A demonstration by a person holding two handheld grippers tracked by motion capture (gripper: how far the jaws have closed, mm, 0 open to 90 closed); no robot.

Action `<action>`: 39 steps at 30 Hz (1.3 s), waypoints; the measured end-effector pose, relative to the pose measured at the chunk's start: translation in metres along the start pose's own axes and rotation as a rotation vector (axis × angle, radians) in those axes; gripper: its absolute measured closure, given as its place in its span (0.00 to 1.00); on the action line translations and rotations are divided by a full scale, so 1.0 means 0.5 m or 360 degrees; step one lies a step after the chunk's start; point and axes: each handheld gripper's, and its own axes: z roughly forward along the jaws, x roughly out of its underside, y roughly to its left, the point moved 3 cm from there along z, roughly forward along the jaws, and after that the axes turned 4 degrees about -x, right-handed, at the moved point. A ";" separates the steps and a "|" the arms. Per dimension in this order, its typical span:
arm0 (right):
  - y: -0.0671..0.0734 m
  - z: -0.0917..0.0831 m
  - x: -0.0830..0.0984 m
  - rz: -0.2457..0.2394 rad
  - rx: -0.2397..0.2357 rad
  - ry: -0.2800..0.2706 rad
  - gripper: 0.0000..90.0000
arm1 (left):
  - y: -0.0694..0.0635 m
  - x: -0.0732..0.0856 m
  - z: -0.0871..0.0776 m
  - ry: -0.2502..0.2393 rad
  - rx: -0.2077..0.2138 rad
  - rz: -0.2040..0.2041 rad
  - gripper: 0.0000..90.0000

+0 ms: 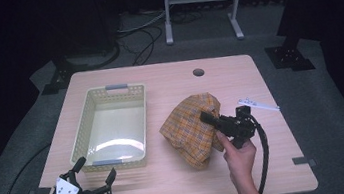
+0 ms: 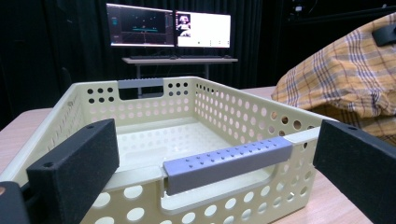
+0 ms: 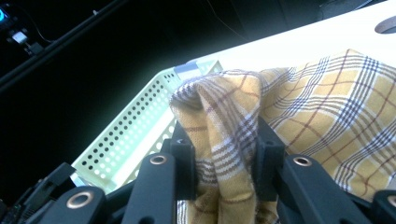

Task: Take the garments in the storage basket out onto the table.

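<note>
On the table (image 1: 180,176), the cream basket (image 1: 91,107) sits at the left. The yellow checked cloth (image 1: 189,130) lies right of it, bunched, pinched by the clenched right gripper (image 1: 208,117). The left gripper (image 1: 94,173), released, rests near the basket's near end.

Left gripper (image 1: 95,180) held low at table's near-left corner, jaws spread wide, nothing gripped. Right gripper (image 1: 208,117) held right of centre, angled up-left, jaws clamped; right hand (image 1: 241,156) wrapped behind.
</note>
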 end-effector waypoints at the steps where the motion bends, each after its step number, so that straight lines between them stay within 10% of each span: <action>1: 0.000 0.002 0.002 0.0001 0.0002 0.0003 0.75 | 0.000 0.000 0.000 0.0000 0.0000 -0.0001 0.00; 39: -0.014 0.020 0.058 -0.0005 -0.0006 0.0047 0.73 | 0.000 0.000 0.000 0.0000 0.0000 0.0000 0.00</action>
